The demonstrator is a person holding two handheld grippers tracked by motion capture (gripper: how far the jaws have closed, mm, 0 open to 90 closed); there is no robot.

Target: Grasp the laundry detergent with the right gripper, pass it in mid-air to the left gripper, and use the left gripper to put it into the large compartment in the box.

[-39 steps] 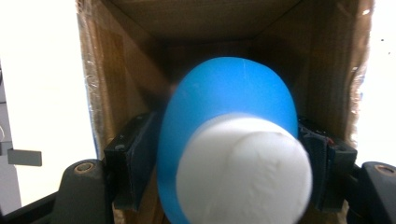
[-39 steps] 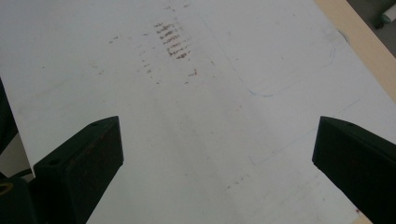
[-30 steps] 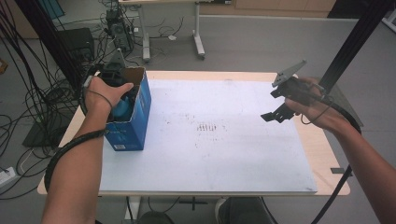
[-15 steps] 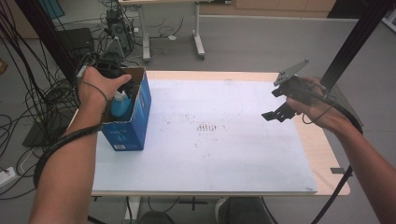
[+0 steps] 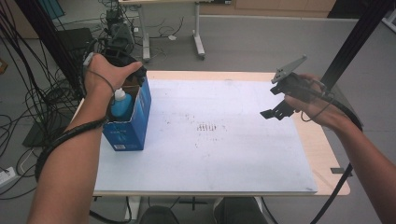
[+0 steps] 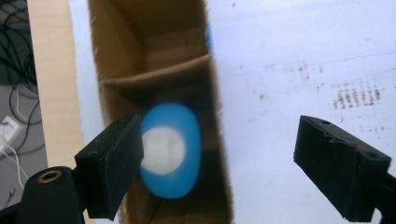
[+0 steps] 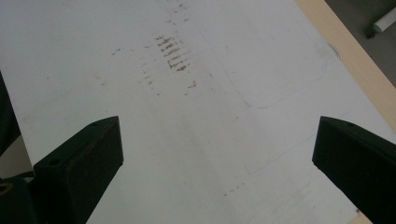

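Left gripper (image 6: 219,163) is hanging right over the open top of the blue cardboard box (image 5: 135,121), pointing straight down into it. Its jaws have just been opening and now stand wide apart with nothing gripped. From the left gripper view one pad sits beside the bottle's white cap but isn't pressing on it, and the other pad is way off over the white sheet.

The blue bottle with the white cap (image 6: 170,149) is standing upright inside the box, in the compartment on the near side of a cardboard divider. From the high view you can see the bottle (image 5: 122,103) poking up just below the person's left hand (image 5: 108,72), which is wrapped around the gripper above the box's far end.

The box sits at the left edge of the white sheet (image 5: 224,154), which covers most of the wooden table (image 5: 322,154).

Right gripper (image 5: 276,108) is well away on the other side, held up over the right part of the sheet, jaws spread wide and empty. Its own view looks down at the smudged sheet (image 7: 196,116), dark marks and all.
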